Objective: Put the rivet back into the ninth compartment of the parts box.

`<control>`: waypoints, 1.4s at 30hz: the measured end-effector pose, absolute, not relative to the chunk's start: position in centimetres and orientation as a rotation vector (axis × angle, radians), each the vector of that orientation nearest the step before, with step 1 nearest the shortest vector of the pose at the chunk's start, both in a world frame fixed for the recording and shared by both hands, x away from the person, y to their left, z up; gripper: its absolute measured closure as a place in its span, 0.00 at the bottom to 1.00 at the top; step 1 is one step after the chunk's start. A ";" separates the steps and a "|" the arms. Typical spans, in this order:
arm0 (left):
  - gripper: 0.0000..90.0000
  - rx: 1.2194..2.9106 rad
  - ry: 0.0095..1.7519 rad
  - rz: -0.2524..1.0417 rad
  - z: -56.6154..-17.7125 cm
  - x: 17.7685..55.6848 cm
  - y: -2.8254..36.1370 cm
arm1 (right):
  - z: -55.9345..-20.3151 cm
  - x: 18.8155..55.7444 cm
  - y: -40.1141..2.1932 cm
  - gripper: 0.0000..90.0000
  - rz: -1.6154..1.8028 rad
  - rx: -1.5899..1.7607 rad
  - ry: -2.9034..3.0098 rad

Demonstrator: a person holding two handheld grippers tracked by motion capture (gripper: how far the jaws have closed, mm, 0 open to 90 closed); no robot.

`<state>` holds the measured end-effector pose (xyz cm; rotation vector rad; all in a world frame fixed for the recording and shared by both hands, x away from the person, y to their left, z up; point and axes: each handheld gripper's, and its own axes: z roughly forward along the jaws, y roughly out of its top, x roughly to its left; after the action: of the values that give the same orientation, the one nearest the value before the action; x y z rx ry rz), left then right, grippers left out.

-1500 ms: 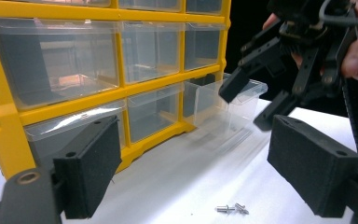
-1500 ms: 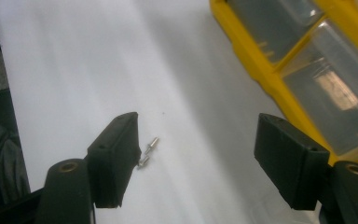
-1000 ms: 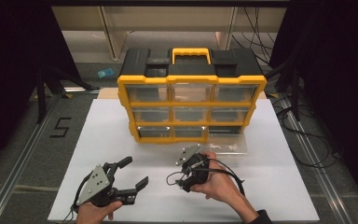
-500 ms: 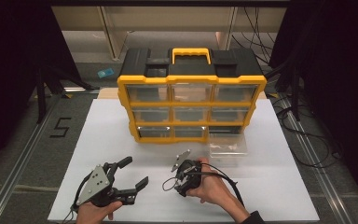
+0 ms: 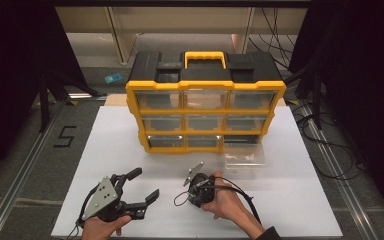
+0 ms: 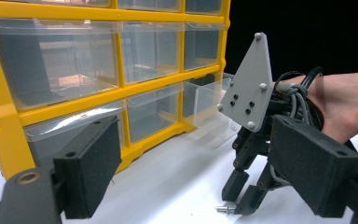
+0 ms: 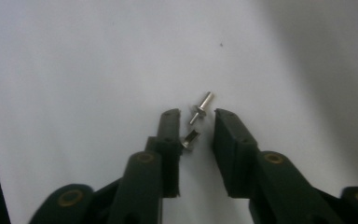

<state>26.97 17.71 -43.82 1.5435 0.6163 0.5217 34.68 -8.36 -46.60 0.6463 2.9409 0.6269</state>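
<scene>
My right gripper is closing around the small metal bolt, pads not touching yet. My left gripper is hanging released, holding nothing.

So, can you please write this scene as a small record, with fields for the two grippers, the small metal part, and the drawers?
right gripper: points down at the table, jaws just been closing, a gap remains
small metal part: lies on the white table between the jaws, not yet clamped
left gripper: open, holds nothing
drawer cabinet: yellow frame, clear drawers
pulled-out drawer: clear, on the table in front of the cabinet's bottom right slot
</scene>
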 end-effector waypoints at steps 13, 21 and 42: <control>0.19 1.541 0.616 0.522 -43.8 27.0 17.7 | -46.6 34.6 -8.6 0.92 0.634 0.667 2.944; 0.19 1.540 0.616 0.522 -43.8 27.0 17.7 | -45.2 35.0 -9.7 0.93 0.686 0.685 2.899; 0.19 1.539 0.615 0.522 -43.8 27.0 17.7 | -38.0 35.7 -14.1 0.93 0.912 0.718 2.666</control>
<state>26.97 17.73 -43.78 1.5395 0.6148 0.5219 35.70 -14.15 -37.96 0.7183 2.6662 0.9115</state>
